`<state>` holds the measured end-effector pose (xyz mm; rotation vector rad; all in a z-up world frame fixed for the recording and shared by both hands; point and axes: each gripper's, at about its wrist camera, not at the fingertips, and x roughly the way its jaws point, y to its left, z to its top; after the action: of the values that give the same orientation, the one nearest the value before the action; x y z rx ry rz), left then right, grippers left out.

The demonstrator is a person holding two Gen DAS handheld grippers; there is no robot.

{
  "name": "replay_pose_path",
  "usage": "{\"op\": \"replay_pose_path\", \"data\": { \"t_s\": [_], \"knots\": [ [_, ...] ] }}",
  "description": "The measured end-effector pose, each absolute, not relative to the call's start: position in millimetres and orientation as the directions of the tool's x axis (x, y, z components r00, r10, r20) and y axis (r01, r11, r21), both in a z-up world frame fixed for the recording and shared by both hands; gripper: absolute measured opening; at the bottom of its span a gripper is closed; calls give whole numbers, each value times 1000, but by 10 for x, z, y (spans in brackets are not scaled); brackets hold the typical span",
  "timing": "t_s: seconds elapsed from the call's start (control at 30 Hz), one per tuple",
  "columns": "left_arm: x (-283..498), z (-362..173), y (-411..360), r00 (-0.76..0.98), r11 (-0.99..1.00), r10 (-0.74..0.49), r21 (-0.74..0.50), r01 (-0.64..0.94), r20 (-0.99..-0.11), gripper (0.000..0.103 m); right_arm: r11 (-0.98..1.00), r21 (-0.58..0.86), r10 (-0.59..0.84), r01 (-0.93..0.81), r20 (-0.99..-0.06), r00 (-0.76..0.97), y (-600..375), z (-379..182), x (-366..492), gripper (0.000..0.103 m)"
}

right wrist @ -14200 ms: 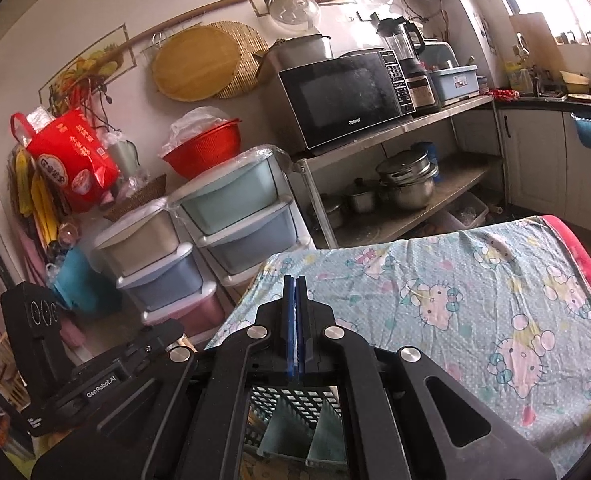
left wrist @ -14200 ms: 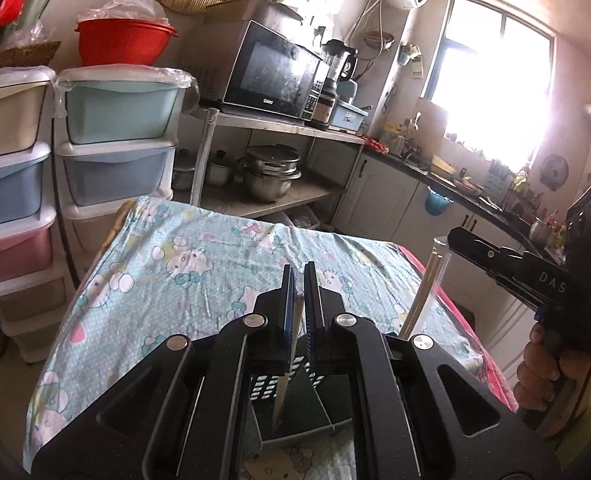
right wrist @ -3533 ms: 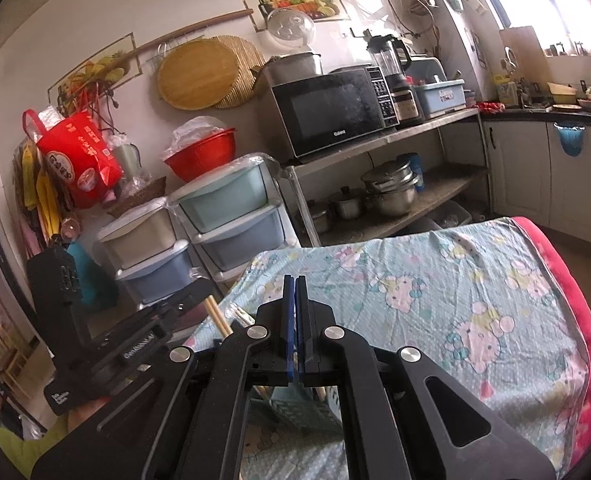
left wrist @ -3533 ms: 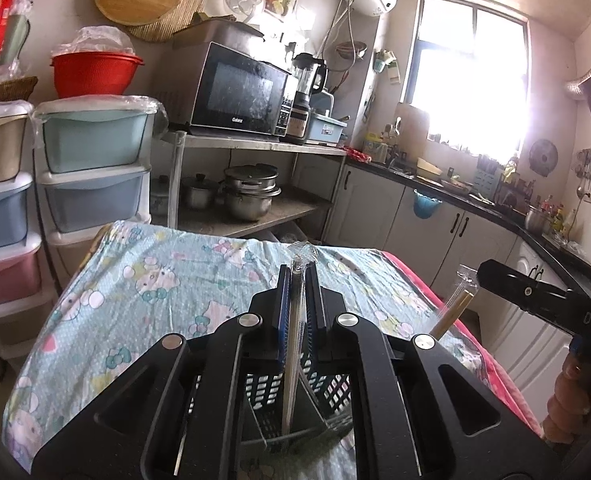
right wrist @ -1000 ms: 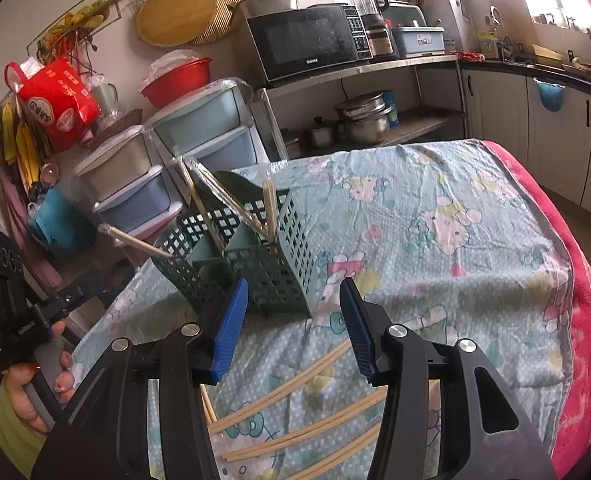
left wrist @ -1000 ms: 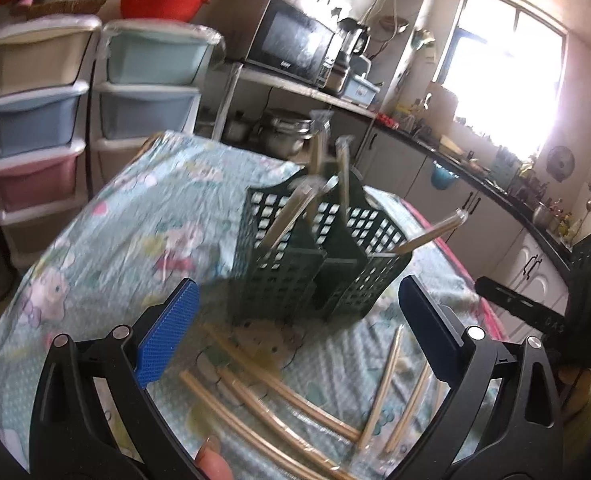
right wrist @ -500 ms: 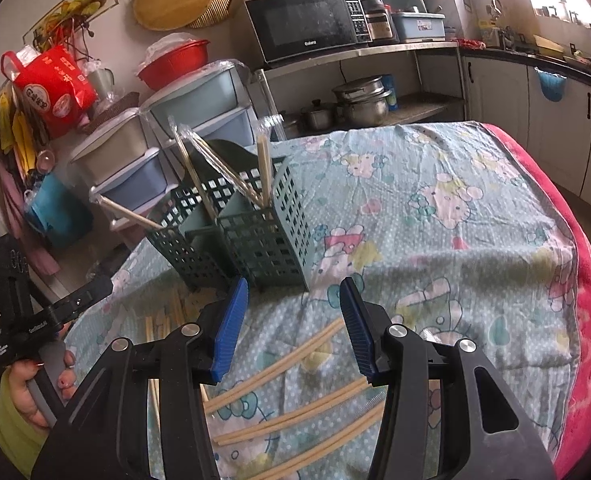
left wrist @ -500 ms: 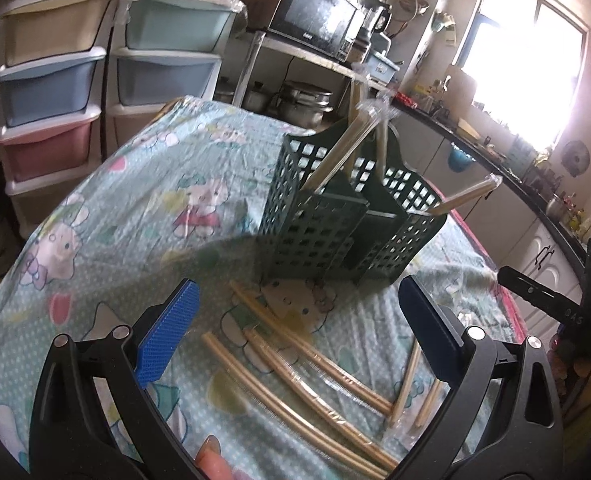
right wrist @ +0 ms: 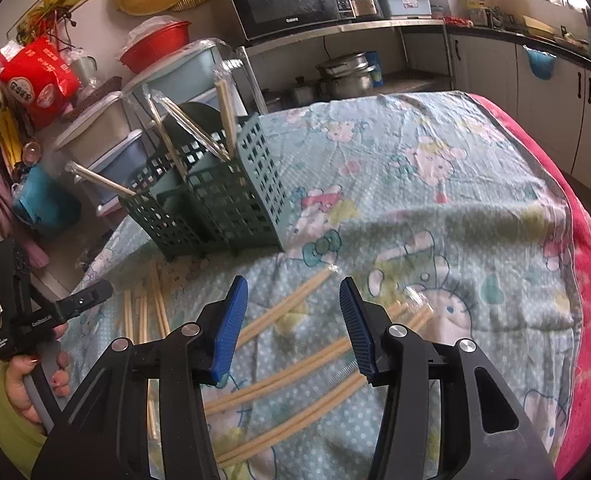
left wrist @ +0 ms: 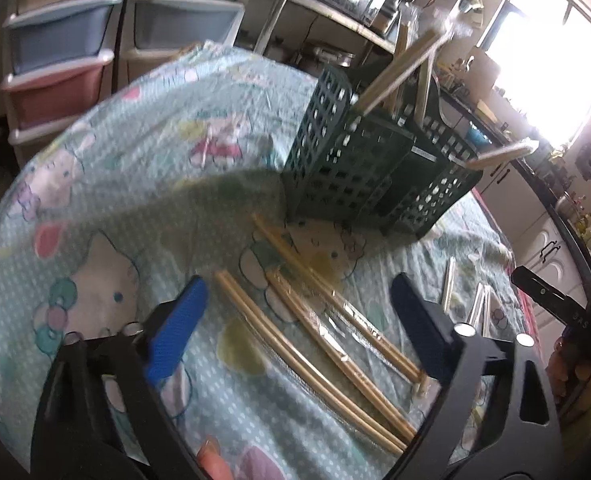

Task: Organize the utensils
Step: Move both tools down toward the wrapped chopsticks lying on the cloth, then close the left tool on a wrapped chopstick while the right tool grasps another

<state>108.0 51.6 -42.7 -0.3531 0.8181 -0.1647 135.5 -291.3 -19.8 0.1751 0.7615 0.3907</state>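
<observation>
A dark green slotted utensil caddy (left wrist: 359, 168) stands on the cartoon-print tablecloth; it also shows in the right wrist view (right wrist: 215, 204). Several wrapped chopstick pairs stand tilted in it (right wrist: 223, 108). More wrapped chopstick pairs lie flat on the cloth in front of it (left wrist: 319, 320), also seen in the right wrist view (right wrist: 295, 360). My left gripper (left wrist: 295, 312) is open, low over the lying chopsticks. My right gripper (right wrist: 293, 320) is open and empty above another group of chopsticks. Each gripper shows in the other's view, the right one (left wrist: 551, 300) and the left one (right wrist: 51, 312).
Stacked plastic drawers (left wrist: 71, 40) stand beyond the table's far left. A metal shelf with a microwave (right wrist: 291, 0) and pots (right wrist: 343, 76) is behind. Kitchen cabinets (right wrist: 535, 84) run along the right. The table's red edge (right wrist: 587, 280) is at right.
Both grippers have come down closer to the chopsticks lying on the cloth. The left view has tilted downward and nearer the caddy. Both grippers stay open.
</observation>
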Motion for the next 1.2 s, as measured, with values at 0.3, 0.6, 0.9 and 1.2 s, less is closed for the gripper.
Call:
{"op": "replay_pose_path", "data": {
  "t_s": [0.3, 0.6, 0.9, 1.2],
  "knots": [
    [1132, -654, 517, 609, 918, -292, -395, -38, -737, 65, 931, 307, 359, -197, -680, 639, -3159, -386, 1345, 46],
    [1234, -687, 571, 606, 906, -302, -419, -57, -736, 60, 941, 302, 329, -153, -707, 626, -3227, -468, 1420, 46],
    [1289, -705, 599, 613, 909, -292, -412, -60, -734, 54, 948, 313, 279, -48, -755, 594, -3384, -651, 1568, 46],
    [1376, -723, 646, 628, 913, -267, -400, -79, -731, 41, 961, 276, 237, -20, -784, 574, -3362, -760, 1688, 40]
  ]
}}
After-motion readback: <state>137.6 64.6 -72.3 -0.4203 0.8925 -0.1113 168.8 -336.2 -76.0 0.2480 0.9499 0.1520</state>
